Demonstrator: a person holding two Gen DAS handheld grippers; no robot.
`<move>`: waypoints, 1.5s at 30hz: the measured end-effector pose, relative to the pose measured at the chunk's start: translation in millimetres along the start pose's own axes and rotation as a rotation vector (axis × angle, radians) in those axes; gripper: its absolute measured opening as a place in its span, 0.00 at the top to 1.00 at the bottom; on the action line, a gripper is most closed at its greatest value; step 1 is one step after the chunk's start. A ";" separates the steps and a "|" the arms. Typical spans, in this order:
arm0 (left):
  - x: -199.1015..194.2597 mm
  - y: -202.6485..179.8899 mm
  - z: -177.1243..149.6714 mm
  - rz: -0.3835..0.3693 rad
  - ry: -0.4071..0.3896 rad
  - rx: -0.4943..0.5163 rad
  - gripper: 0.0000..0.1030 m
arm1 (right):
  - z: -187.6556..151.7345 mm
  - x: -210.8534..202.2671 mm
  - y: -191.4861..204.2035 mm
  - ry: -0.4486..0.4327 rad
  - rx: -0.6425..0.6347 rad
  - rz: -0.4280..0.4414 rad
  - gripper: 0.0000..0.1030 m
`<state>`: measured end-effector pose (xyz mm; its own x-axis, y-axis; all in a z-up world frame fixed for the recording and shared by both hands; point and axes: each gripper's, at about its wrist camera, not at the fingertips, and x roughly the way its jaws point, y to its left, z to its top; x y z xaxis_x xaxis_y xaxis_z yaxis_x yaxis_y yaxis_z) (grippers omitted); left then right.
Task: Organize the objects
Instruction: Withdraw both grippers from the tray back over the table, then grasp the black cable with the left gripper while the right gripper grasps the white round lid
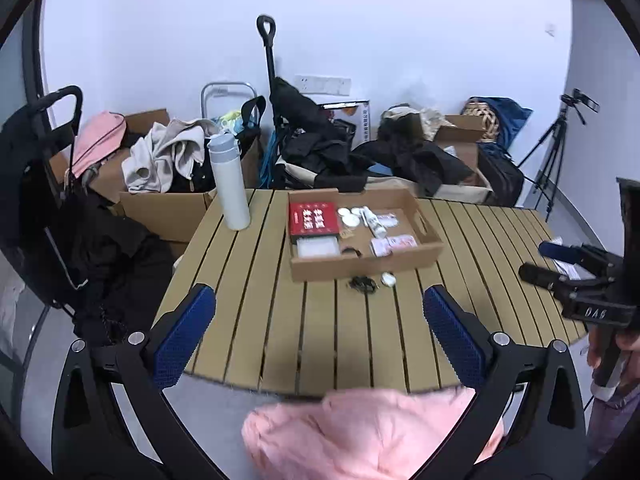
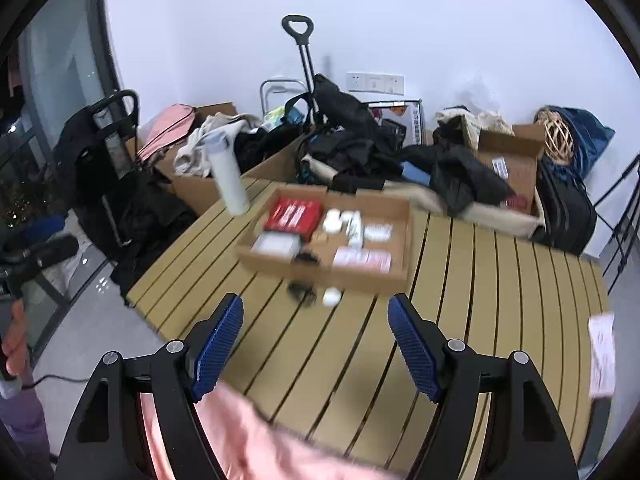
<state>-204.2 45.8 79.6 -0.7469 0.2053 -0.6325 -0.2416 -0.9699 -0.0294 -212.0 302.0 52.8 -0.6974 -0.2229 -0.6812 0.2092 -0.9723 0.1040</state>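
A shallow cardboard tray (image 1: 428, 236) (image 2: 402, 236) sits on the slatted wooden table (image 1: 256, 312) (image 2: 480, 300). It holds a red box (image 1: 313, 218) (image 2: 294, 213), a clear plastic case (image 1: 316, 247), white round lids (image 1: 347, 216), a small white bottle (image 1: 374, 222) and pink packets (image 1: 394, 245) (image 2: 362, 259). In front of the tray lie a small black item (image 1: 362, 284) (image 2: 301, 291) and a small white cap (image 1: 388, 279) (image 2: 331, 297). My left gripper (image 1: 320, 328) is open and empty above the table's near edge. My right gripper (image 2: 316, 344) is open and empty; it also shows at the right of the left wrist view (image 1: 556, 264).
A white thermos bottle (image 1: 228, 182) (image 2: 229, 176) stands at the table's back left. A pink cloth (image 1: 368, 432) (image 2: 248, 440) lies below both grippers. A paper slip (image 2: 602, 354) lies at the table's right edge. Boxes of clothes, bags, carts and a tripod (image 1: 556, 148) crowd the floor behind.
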 end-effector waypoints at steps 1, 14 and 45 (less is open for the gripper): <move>-8.0 -3.4 -12.6 -0.006 -0.008 0.005 0.00 | -13.4 -5.8 4.2 0.000 -0.003 0.004 0.24; -46.5 -31.6 -82.2 -0.041 -0.001 0.012 0.00 | -125.6 -40.7 37.9 0.024 -0.005 -0.029 0.24; 341.9 -27.9 -42.8 -0.182 0.347 -0.079 0.16 | -35.0 311.1 -25.6 0.224 -0.218 -0.017 0.66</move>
<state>-426.3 137.5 -169.0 -0.4396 0.3317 -0.8347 -0.2920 -0.9316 -0.2164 -410.3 260.0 -187.1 -0.5383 -0.1623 -0.8270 0.3579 -0.9324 -0.0499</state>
